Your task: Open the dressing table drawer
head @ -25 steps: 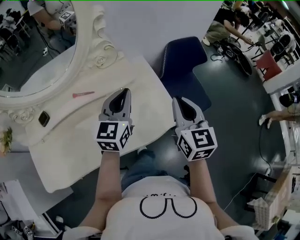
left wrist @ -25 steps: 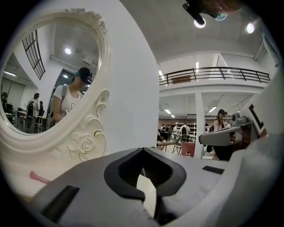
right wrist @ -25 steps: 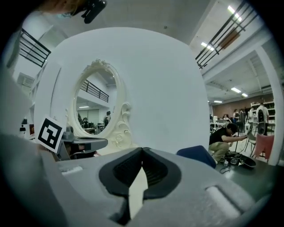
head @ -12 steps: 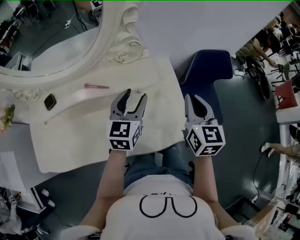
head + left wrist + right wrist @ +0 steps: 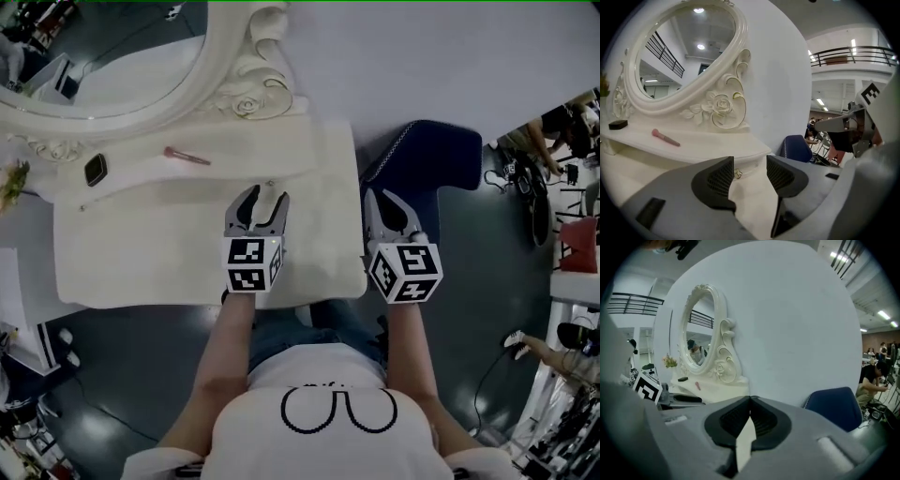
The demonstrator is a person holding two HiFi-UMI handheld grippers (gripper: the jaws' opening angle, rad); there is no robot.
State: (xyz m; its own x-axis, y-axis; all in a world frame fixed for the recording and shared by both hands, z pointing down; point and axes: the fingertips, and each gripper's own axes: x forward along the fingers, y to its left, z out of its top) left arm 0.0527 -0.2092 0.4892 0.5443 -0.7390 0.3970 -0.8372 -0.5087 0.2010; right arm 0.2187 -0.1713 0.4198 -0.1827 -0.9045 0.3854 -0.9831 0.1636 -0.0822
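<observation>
- My left claw (image 5: 750,175) is spread. Its jaws have just been opening wide and eased in a shade at the end. Nothing is pinched between the pads.
- My right claw (image 5: 750,399) is pressed together on nothing. It hangs off the right edge of the dressing table (image 5: 141,267), over the blue chair (image 5: 433,155).
- The drawer (image 5: 753,170), as I read it, is the shallow white band under the shelf edge, below the carved mirror (image 5: 682,51). Its small brass knob (image 5: 737,174) shows in the gap of my left claw, nearer one pad than the other.
- In the head view the knob lies just ahead of my left tips, and I'd call them apart.
- The knob is the only place to take hold, since the front around it is flat and gives the pads no edge.
- I expect the knob to be hard, smooth and rounded — slippery under ribbed pads — so I'd centre it first and seat it deep between them.
- A drawer this shallow should be light, but painted wood may stick. I'd pull straight out along its run, because a skewed tug could jam it or slip off the knob.
- The table looks light, so a jerk might shift it — and roll the pink brush (image 5: 665,138) on the shelf.
</observation>
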